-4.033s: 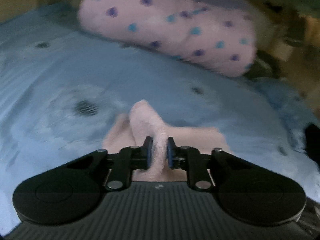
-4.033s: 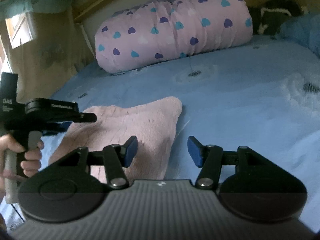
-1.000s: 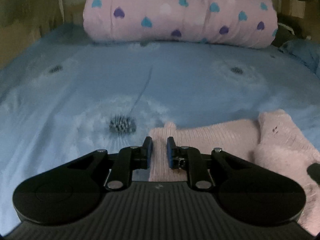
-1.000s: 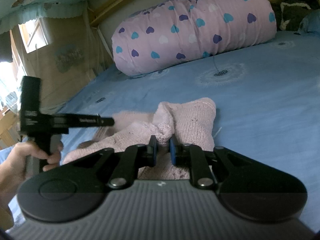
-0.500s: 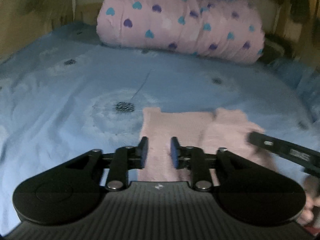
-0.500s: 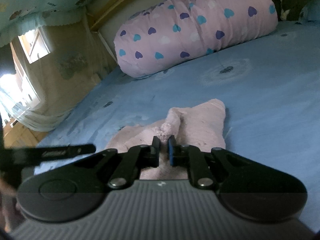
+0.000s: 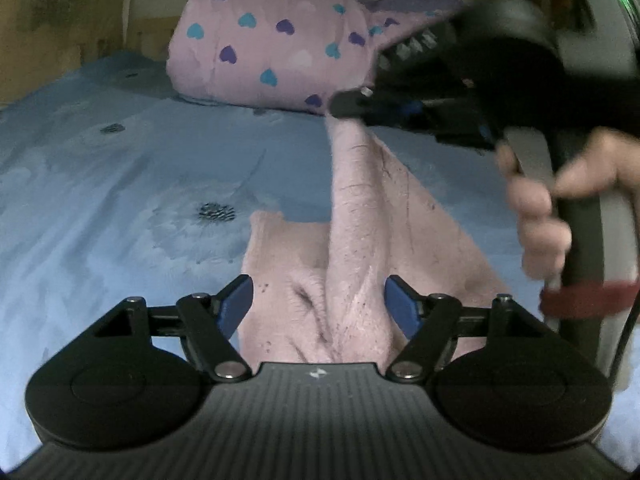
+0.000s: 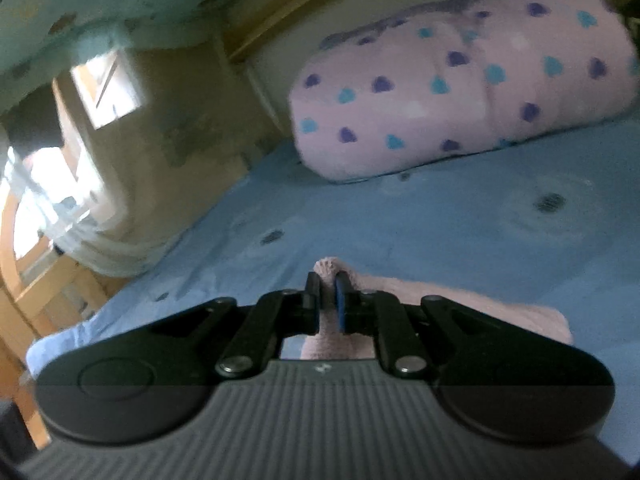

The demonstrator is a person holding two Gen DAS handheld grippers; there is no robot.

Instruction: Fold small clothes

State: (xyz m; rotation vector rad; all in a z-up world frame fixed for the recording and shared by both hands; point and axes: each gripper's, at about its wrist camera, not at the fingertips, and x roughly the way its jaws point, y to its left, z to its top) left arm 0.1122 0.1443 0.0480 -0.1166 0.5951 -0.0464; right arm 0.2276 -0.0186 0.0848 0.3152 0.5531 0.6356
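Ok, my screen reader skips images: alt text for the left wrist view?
The right gripper lifts a corner of a pink garment off a blue bedsheet. The open left gripper sits in front; a heart-patterned pillow lies behind.

A bedroom in a home

Blue flower-print bedsheet (image 8: pixel 440 216), rolled pink quilt with hearts (image 8: pixel 460 92) at the head, wooden bed frame (image 8: pixel 36 300), small window (image 8: pixel 106 88) in a worn wall

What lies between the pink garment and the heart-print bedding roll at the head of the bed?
Only bare blue bedsheet lies between the pink garment and the heart-print bedding roll; the left wrist view shows it, and the right wrist view agrees.
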